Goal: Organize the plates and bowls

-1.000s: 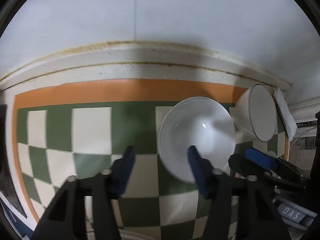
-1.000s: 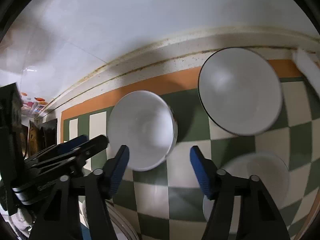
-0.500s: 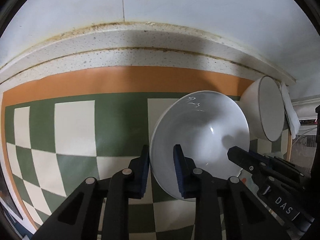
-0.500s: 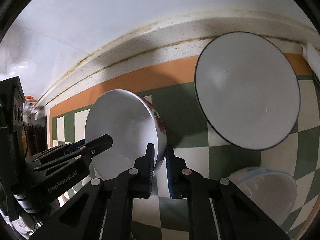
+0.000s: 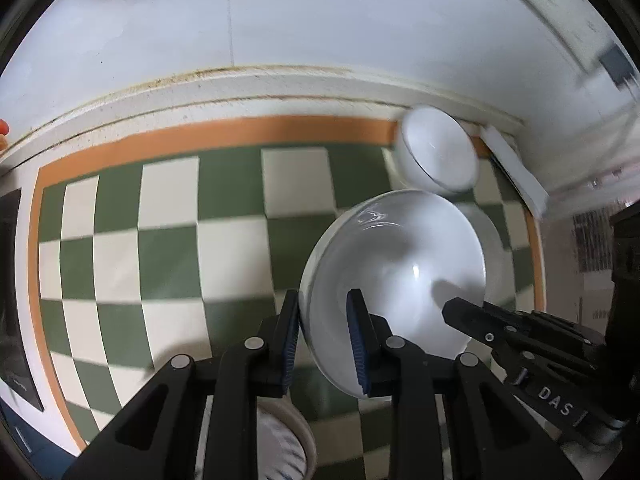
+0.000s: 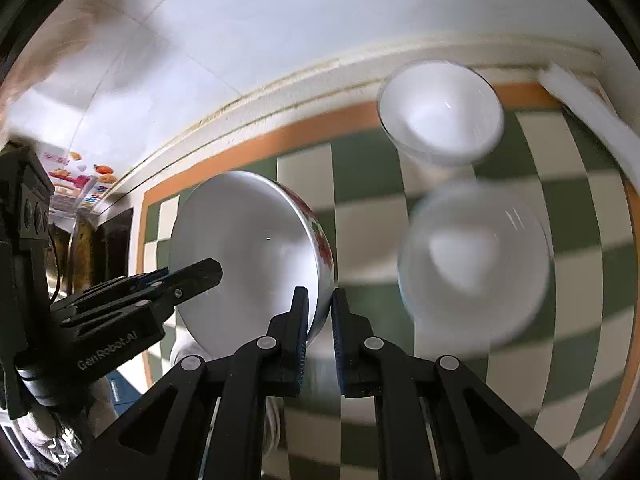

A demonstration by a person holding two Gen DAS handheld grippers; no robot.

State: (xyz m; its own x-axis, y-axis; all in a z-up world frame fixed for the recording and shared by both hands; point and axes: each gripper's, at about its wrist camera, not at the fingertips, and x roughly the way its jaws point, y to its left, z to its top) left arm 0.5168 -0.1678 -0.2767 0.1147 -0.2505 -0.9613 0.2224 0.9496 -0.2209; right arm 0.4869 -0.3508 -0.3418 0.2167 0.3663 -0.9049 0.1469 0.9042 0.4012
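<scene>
A white bowl [image 5: 400,276] with red flowers on its outside [image 6: 248,248] hangs tilted above the checked mat. My left gripper [image 5: 322,308] is shut on the bowl's left rim, one pad inside and one outside. My right gripper [image 6: 320,304] is shut on the opposite rim; its black fingers [image 5: 464,312] reach in from the right in the left wrist view. The left gripper's fingers [image 6: 200,272] show at the bowl's far side in the right wrist view. A white bowl with a dark rim [image 6: 440,116] stands near the wall, and another pale bowl [image 6: 476,264] sits in front of it, blurred.
The green and cream checked mat [image 5: 168,248] has an orange border and runs to a stained white wall ledge [image 5: 240,84]. A white pad [image 5: 516,172] leans at the right corner. A striped dish [image 5: 280,444] lies below my left gripper. Dark clutter stands at the left [image 6: 24,208].
Both grippers went from open to shut on opposite rims of the flowered bowl. They have since lifted it off the mat and drawn it back from the wall.
</scene>
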